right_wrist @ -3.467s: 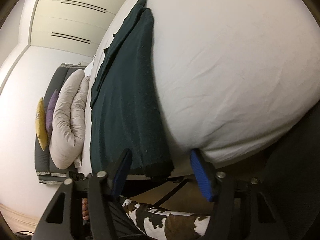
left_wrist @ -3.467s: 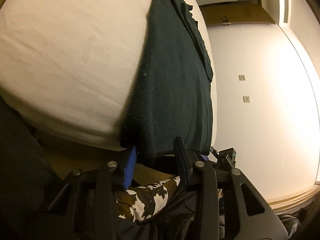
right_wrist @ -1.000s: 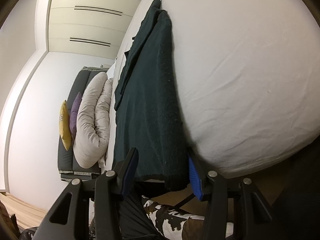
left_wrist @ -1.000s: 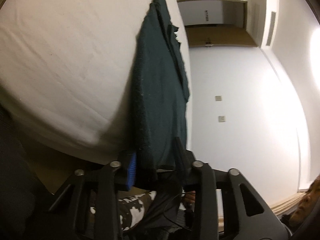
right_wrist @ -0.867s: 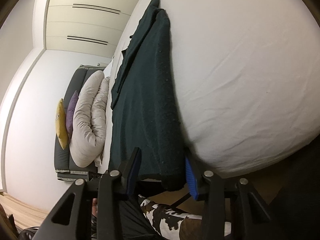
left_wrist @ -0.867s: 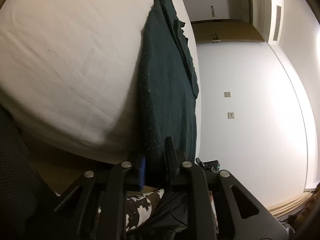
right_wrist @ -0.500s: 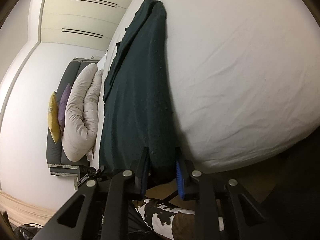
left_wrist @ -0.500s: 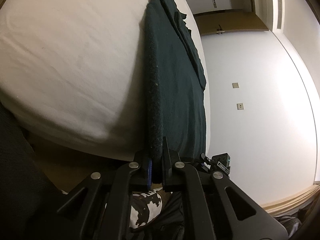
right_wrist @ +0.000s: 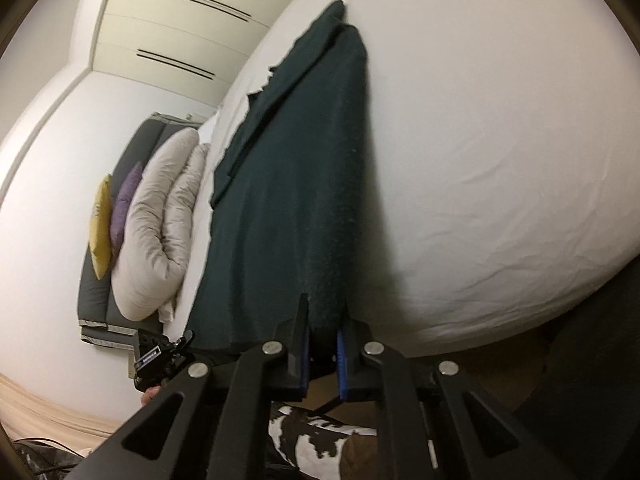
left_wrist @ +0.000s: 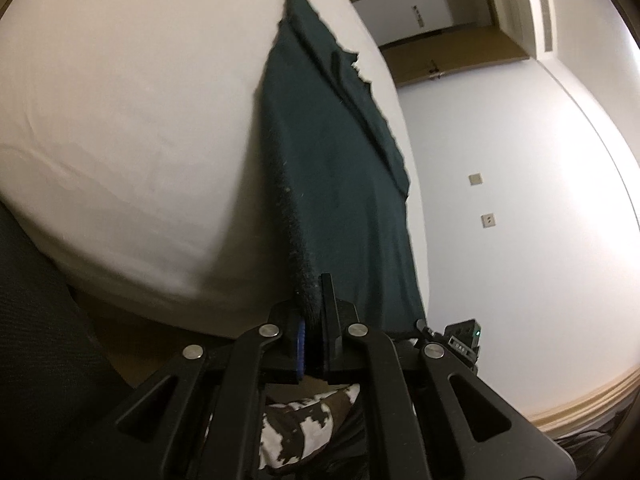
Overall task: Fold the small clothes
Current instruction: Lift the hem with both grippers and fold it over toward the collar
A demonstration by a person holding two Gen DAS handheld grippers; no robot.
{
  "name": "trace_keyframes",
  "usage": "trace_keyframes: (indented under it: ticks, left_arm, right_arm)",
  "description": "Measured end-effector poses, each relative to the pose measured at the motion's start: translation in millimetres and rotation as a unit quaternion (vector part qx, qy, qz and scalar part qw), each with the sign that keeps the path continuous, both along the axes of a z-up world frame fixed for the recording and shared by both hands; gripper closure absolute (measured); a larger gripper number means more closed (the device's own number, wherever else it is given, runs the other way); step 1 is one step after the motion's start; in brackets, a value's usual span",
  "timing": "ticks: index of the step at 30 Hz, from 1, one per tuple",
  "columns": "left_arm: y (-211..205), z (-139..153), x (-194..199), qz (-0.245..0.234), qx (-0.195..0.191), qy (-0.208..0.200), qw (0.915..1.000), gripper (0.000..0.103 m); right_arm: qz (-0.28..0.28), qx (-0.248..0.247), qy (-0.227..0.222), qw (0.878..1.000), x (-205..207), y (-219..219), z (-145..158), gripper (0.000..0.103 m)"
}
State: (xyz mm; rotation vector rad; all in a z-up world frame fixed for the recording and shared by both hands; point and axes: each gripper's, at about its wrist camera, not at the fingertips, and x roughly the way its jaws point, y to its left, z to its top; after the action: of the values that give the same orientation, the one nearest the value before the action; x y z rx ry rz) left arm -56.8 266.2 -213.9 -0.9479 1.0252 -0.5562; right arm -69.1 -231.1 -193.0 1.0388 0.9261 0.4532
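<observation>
Both tools clenched on dark green garment (left_wrist: pixel 340 184) hem corners: left tool (left_wrist: pixel 314 316), right tool (right_wrist: pixel 323 322). Soft, limp knit (sags between grips), light; corner holds suit it.

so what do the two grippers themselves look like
Both the left gripper and right gripper are matte black, with angular linkage bars joined by round silver bolts. Each has flat tapered fingers lined with ridged blue pads. No cables or sleeves are visible.

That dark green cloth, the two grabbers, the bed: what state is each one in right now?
Dark green garment: lying flat on the bed, near hem pinched at both corners.
Left gripper: fingers shut on the hem.
Right gripper: fingers shut on the hem.
White bed sheet: spread out, lightly wrinkled.
</observation>
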Motion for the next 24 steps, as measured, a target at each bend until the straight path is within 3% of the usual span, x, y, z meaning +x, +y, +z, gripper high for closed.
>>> trace_keyframes:
  ticks: [11,18,24]
  left_arm:
    - [20,45,10,0.061,-0.062,-0.039,0.9954,0.100]
    - [34,69,35,0.099,-0.113,-0.051,0.9873,0.100]
    - [38,86,64,0.120,-0.130,-0.061,0.9823,0.100]
  right_arm:
    - [-0.026,0.032,-0.059,0.997,6,-6,39,0.092]
    - [-0.071,0.076,-0.079,0.991,21,-22,60,0.092]
    - [-0.105,0.084,-0.089,0.987,47,-36,76,0.092]
